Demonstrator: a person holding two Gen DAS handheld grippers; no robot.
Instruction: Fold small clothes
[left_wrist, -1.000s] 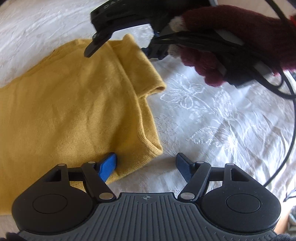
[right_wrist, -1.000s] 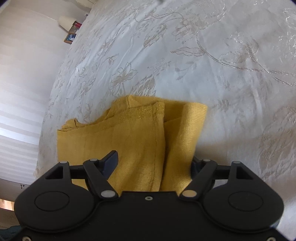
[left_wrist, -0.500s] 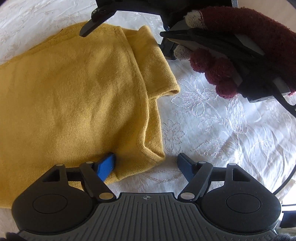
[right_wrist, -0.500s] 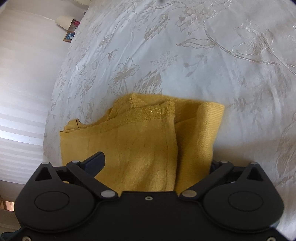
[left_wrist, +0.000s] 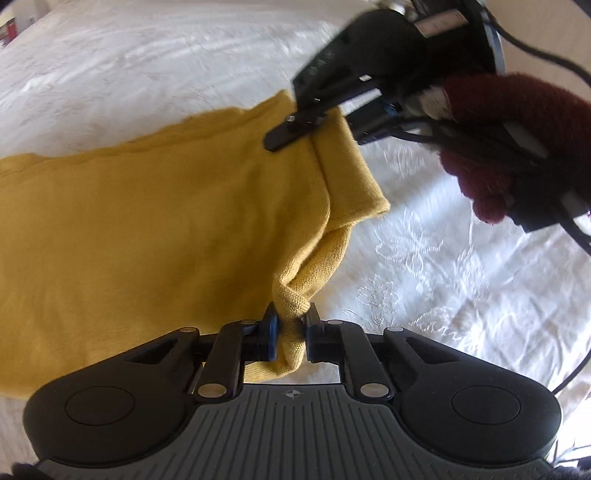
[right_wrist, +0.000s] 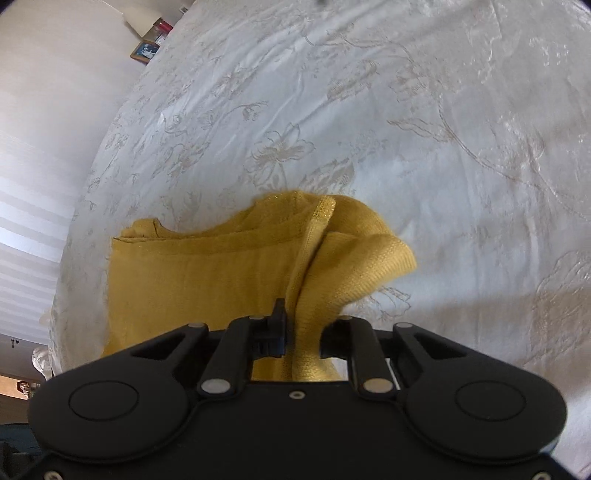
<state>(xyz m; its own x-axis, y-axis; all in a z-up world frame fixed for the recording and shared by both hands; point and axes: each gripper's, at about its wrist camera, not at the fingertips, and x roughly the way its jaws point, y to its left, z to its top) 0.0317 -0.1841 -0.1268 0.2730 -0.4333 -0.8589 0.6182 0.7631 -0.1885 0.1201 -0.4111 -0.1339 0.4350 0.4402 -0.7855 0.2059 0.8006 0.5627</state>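
A mustard-yellow knit garment (left_wrist: 166, 229) lies partly folded on a white embroidered bedspread (left_wrist: 424, 266). My left gripper (left_wrist: 290, 328) is shut on a bunched corner of the garment's near edge. My right gripper (right_wrist: 304, 328) is shut on the garment's far edge, with the cloth (right_wrist: 221, 269) lifted and pinched between its fingers. In the left wrist view the right gripper (left_wrist: 306, 125) shows at the garment's far corner, held by a hand in a maroon glove (left_wrist: 517, 125).
The white bedspread (right_wrist: 406, 110) spreads wide around the garment. A pale striped wall (right_wrist: 33, 147) lies beyond the bed's left edge, with small items (right_wrist: 151, 44) on a surface far off. Black cables (left_wrist: 569, 229) hang from the right gripper.
Both grippers have gone from open to shut on the garment's right side. The cloth there is now bunched and lifted off the bedspread.
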